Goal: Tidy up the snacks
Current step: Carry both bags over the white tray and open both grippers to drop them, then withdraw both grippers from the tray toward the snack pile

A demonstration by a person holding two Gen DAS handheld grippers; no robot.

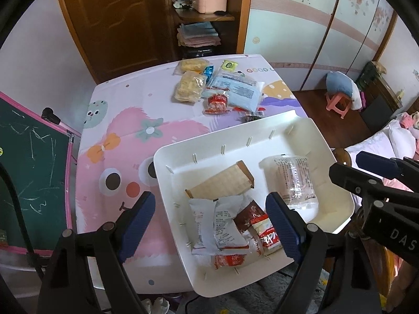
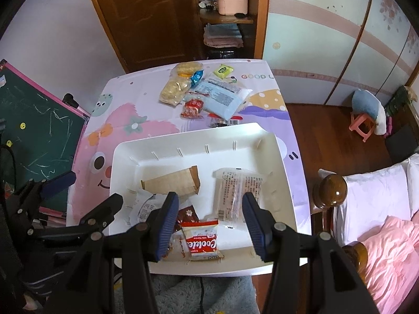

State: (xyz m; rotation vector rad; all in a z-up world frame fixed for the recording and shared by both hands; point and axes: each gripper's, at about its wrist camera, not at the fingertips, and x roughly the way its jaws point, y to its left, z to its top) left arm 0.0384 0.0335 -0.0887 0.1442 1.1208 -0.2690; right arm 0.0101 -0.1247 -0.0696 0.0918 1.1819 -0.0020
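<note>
A white, smooth plastic tray [image 2: 199, 141] with rounded corners sits at the near edge of the cartoon-printed tablecloth [image 1: 125, 136], holding a tan ribbed paper packet [image 2: 172, 183], a clear crinkly pouch [image 2: 239, 193], a red-and-white cookie wrapper [image 2: 201, 243] and a few glossy white and brown sachets overlapping at its 7 o'clock corner. Both claws hang above it with nothing clamped, the left gripper [image 1: 209, 225] spread wide and the right gripper [image 2: 209, 222] apart over the cookie wrapper. At the table's 12 o'clock lie two yellow puffed-snack bags [image 1: 189, 86], a pale blue flat pack [image 1: 235, 89] and small red sweets [image 1: 217, 103]; a green chalkboard [image 1: 31, 167] stands at 9 o'clock.
</note>
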